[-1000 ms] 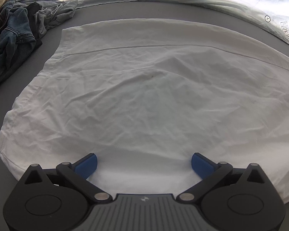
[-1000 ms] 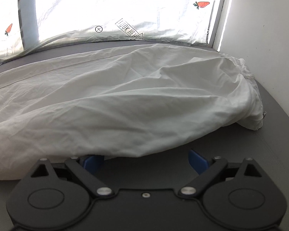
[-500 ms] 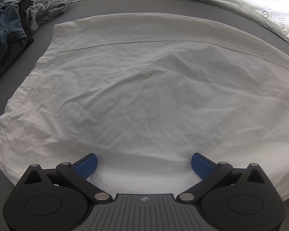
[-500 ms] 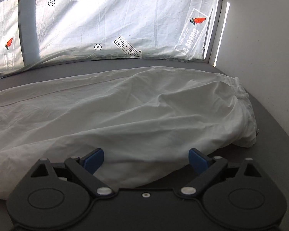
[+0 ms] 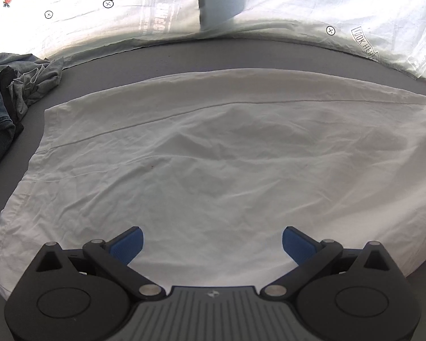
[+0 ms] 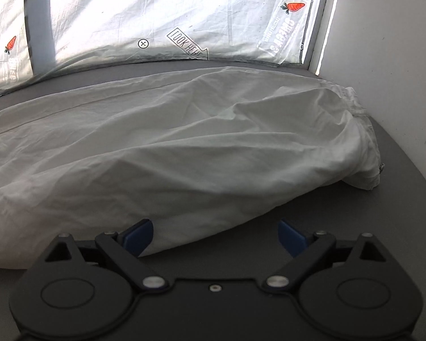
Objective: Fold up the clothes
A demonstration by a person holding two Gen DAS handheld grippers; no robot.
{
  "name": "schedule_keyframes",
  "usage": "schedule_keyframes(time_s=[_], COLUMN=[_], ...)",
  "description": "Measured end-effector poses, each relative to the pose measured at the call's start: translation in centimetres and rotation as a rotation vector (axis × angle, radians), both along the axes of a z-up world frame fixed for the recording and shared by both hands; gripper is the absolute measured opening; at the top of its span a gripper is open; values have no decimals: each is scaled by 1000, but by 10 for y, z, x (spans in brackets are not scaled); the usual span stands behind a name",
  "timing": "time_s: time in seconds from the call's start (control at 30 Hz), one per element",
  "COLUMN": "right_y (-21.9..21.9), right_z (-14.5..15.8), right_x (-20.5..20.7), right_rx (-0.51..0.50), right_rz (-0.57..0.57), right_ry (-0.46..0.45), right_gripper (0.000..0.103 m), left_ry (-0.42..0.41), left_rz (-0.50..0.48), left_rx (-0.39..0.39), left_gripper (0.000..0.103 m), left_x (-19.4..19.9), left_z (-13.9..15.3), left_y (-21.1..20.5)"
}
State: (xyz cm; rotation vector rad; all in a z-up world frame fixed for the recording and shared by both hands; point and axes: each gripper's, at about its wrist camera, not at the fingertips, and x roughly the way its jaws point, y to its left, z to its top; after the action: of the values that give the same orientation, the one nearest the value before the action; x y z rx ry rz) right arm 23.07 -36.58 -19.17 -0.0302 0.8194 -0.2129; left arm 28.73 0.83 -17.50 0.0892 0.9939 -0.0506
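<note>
A white garment lies spread and wrinkled across the grey table, with a long seam running along its far side. My left gripper hovers open over the garment's near edge, nothing between its blue pads. In the right wrist view the same white garment bulges up toward its bunched right end. My right gripper is open at the near hem; its left pad sits against the cloth and its right pad is over bare table.
A heap of denim and grey clothes lies at the table's far left. A translucent printed sheet hangs behind the table. A white wall closes the right side, close to the garment's bunched end.
The left wrist camera has tilted up and back, so the backdrop and far table edge now show. The right gripper has shifted slightly right along the hem. Both stay open.
</note>
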Motion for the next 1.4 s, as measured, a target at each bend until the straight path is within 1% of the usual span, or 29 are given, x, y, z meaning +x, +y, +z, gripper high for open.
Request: schedule_keyframes(time_s=[0.07, 0.13, 0.23, 0.3, 0.33, 0.4, 0.47, 0.53, 0.63, 0.67, 0.7, 0.77, 0.8, 0.83, 0.93, 0.97, 1.0, 1.1, 1.23, 1.33, 1.4], right_y=[5, 7, 0, -8, -12, -18, -22, -25, -29, -30, -30, -31, -31, -30, -32, -32, -33, -32, -25, -13, -2], right_z=[3, 5, 7, 7, 7, 7, 5, 2, -2, -3, -3, -3, -3, -3, -4, -5, -6, -7, -8, -12, -16], right_x=[1, 1, 0, 2, 3, 5, 6, 4, 3, 3, 3, 2, 1, 0, -3, -4, -5, -7, -4, 2, 7], right_rx=[-25, -27, 9, 31, 37, 47, 53, 58, 69, 72, 73, 70, 66, 63, 65, 69, 73, 80, 91, 97, 81], right_rz=[30, 63, 81, 81, 81, 84, 91, 103, 120, 123, 126, 136, 141, 148, 150, 135, 120, 89, 70, 78, 95], right_ry=[-6, -7, 13, 31, 35, 39, 43, 50, 67, 71, 74, 76, 75, 74, 82, 83, 85, 77, 64, 62, 59], right_gripper=[96, 96, 96, 96, 96, 96, 96, 96, 96, 96, 96, 96, 96, 96, 96, 96, 96, 96, 96, 96, 96], left_ry=[-37, -68, -74, -63, -61, -57, -63, -70, -73, -74, -78, -85, -86, -79, -72, -73, -76, -81, -73, -54, -43], left_rz=[-75, -160, -272, -351, -382, -416, -448, -456, -458, -460, -463, -471, -467, -442, -345, -323, -321, -341, -375, -429, -468], left_rx=[-3, -33, -81, -108, -118, -118, -90, -62, -36, -31, -28, -23, -30, -61, -169, -193, -197, -194, -237, -256, -251], left_gripper=[103, 102, 100, 94, 89, 88, 82, 81, 73, 59, 52, 18, 16, 13, 11, 11, 11, 10, 10, 10, 10], left_x=[-3, -9, -16, -22, -26, -33, -40, -43, -39, -37, -36, -32, -29, -25, -8, -3, 0, 9, 16, 15, 13], left_z=[5, 9, 8, 5, 4, 1, -3, -7, -12, -13, -13, -13, -12, -8, 2, 5, 7, 17, 31, 34, 33], left_y=[-20, -40, -73, -96, -106, -123, -136, -146, -156, -159, -160, -161, -161, -156, -141, -137, -135, -135, -128, -122, -121])
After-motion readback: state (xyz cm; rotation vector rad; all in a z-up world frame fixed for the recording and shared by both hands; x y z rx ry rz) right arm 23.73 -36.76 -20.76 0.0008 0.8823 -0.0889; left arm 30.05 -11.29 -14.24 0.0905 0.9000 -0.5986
